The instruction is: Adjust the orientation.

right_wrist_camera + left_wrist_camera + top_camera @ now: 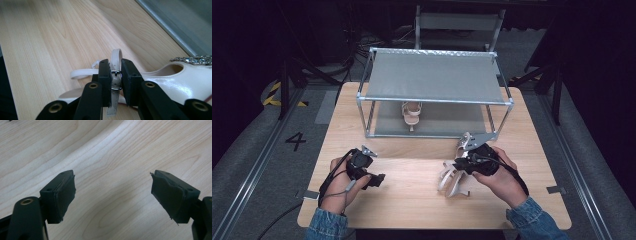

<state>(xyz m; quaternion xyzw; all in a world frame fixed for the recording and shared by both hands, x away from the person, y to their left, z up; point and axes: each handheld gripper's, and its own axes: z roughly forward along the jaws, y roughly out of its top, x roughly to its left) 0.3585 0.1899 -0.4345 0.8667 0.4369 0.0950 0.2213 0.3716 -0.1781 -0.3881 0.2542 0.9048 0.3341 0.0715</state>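
Where jaws meet, right tool [115, 80] pinching sandal strap [115, 75] (buckle between) — tabletop [50, 45]

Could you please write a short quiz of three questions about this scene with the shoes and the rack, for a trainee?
1. True or false: the right gripper has its fingers closed on the buckled strap of the white shoe.
2. Where does the second shoe stand?
A) on the top shelf of the rack
B) on the lower shelf of the rack
C) on the floor
3. Fill in: the fingers of the left gripper are ___, with bare table between them.

Key:
1. True.
2. B.
3. Open.
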